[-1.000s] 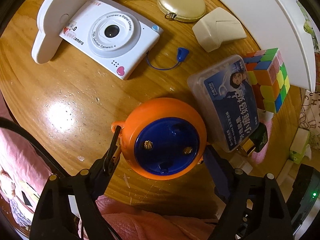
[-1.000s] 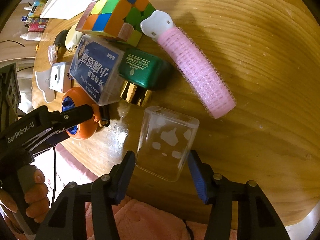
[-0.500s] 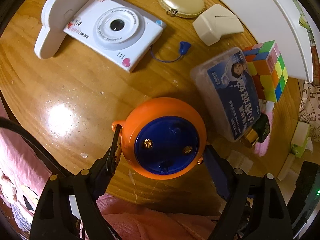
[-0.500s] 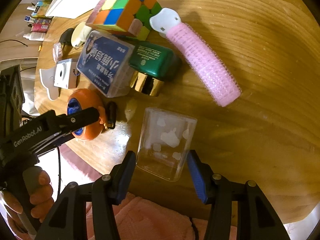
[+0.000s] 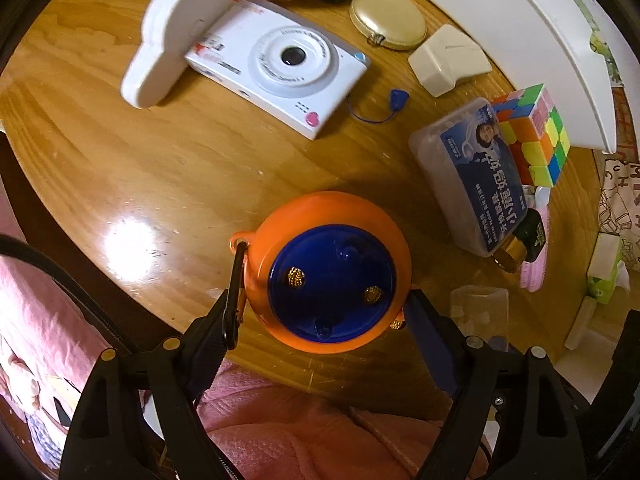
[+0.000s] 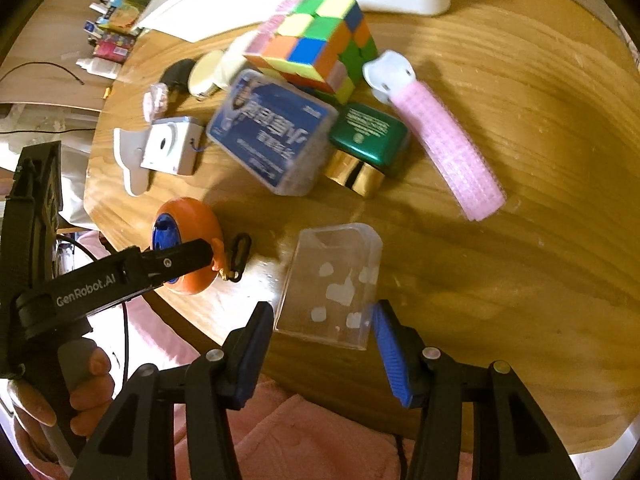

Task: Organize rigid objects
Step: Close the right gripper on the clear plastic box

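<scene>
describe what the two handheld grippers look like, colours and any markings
Both grippers are black, with two angled fingers, blue ribbed pads and round silver screw heads at the joints. The left gripper carries white "GenRobot.AI" lettering along its side and a grey handle, with a thin black cable trailing below. The right gripper shows no lettering here.

Small bottles (image 6: pixel 105 40) beyond the table too blurred to identify, pink roller (image 5: pixel 534 264) mostly hidden behind floss box (image 5: pixel 476 176)
</scene>
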